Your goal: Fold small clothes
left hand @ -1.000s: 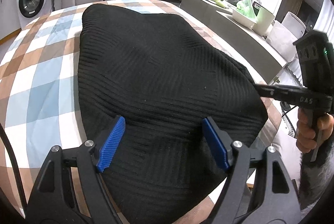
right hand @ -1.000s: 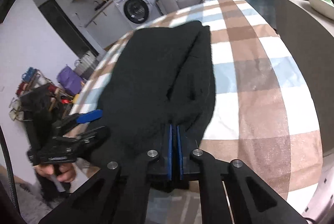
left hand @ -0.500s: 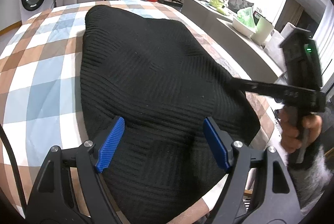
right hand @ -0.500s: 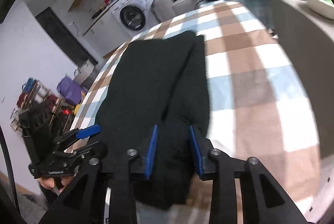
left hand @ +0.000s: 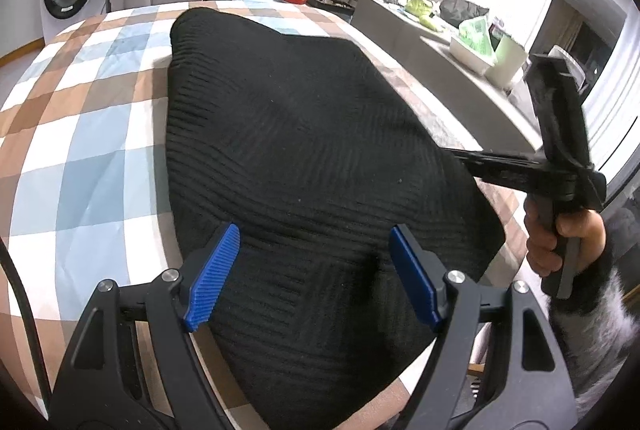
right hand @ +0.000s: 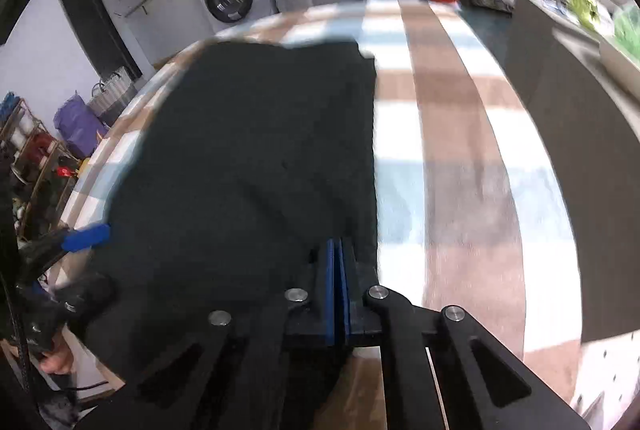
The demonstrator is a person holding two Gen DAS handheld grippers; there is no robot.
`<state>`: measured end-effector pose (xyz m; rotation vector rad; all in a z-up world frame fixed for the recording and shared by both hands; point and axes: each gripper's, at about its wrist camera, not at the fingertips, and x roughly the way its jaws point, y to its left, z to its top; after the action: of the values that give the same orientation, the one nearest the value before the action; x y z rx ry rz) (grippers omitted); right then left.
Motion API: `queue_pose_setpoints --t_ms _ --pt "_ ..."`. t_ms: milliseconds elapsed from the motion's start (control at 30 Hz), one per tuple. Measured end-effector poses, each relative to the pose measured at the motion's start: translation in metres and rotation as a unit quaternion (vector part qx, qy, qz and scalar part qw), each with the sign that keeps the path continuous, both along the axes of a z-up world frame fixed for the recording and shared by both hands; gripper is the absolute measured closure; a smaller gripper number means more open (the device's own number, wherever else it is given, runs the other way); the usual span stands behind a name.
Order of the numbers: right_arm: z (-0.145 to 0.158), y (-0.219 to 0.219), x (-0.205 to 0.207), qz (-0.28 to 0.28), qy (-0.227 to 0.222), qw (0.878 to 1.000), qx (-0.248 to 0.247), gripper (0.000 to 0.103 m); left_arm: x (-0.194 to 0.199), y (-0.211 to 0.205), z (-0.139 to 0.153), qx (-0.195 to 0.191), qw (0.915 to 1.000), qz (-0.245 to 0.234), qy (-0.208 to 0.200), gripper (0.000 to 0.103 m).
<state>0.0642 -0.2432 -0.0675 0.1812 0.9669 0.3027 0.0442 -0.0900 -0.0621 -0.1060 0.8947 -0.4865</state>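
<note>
Black knit garment [left hand: 304, 157] near hem cut off below, right tongs [right hand: 338, 286] view motion-blurred, pinched cloth unclear

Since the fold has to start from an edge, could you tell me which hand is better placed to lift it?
Probably the right. The right tongs have just been closing and now pinch the black knit garment at its near right edge. The left tongs hang open over its near part, gripping nothing.

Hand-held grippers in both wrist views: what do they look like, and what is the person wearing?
Each hand-held gripper, left and right, has black, cut-out finger arms with silver screws and ribbed blue pads. A black cable runs at the left edge. The sleeve is fuzzy, dark grey and white.
</note>
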Motion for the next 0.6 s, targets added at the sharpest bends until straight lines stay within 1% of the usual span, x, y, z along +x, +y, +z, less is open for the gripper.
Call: queue_pose_setpoints --t_ms 33,133,200,233,333,433,467,533,600 --pt "0.004 -0.005 -0.003 -0.003 -0.005 1.0 0.023 0.087 0.001 0.003 0.002 -0.003 1.0 0.005 -0.002 0.028" --pt "0.017 -0.017 -0.008 -0.01 -0.027 0.998 0.054 0.077 0.01 0.016 0.009 -0.007 0.9993 0.032 -0.018 0.028" --pt "0.018 -0.019 -0.003 -0.011 -0.021 0.996 0.082 0.07 0.022 0.024 0.011 -0.008 0.9984 0.053 -0.019 0.028" --pt "0.019 -0.018 0.0 -0.011 -0.019 0.996 0.091 0.068 0.029 0.027 0.012 -0.009 0.9979 0.061 -0.022 0.028" --pt "0.017 -0.009 0.017 -0.004 -0.015 0.995 0.102 0.067 0.055 0.035 0.014 0.002 0.9961 0.083 -0.03 0.028" --pt "0.011 -0.003 0.05 -0.011 0.007 0.993 0.12 0.067 0.083 0.044 0.012 0.013 0.9936 0.107 -0.033 0.028" --pt "0.01 -0.001 0.059 -0.013 0.008 0.993 0.118 0.067 0.092 0.047 0.011 0.014 0.9924 0.118 -0.033 0.028" --pt "0.009 0.004 0.08 -0.014 0.014 0.994 0.106 0.067 0.113 0.054 0.008 0.017 0.9904 0.135 -0.022 0.028" --pt "0.005 0.006 0.098 -0.016 0.018 0.993 0.116 0.067 0.131 0.06 0.004 0.014 0.9895 0.143 -0.016 0.028"
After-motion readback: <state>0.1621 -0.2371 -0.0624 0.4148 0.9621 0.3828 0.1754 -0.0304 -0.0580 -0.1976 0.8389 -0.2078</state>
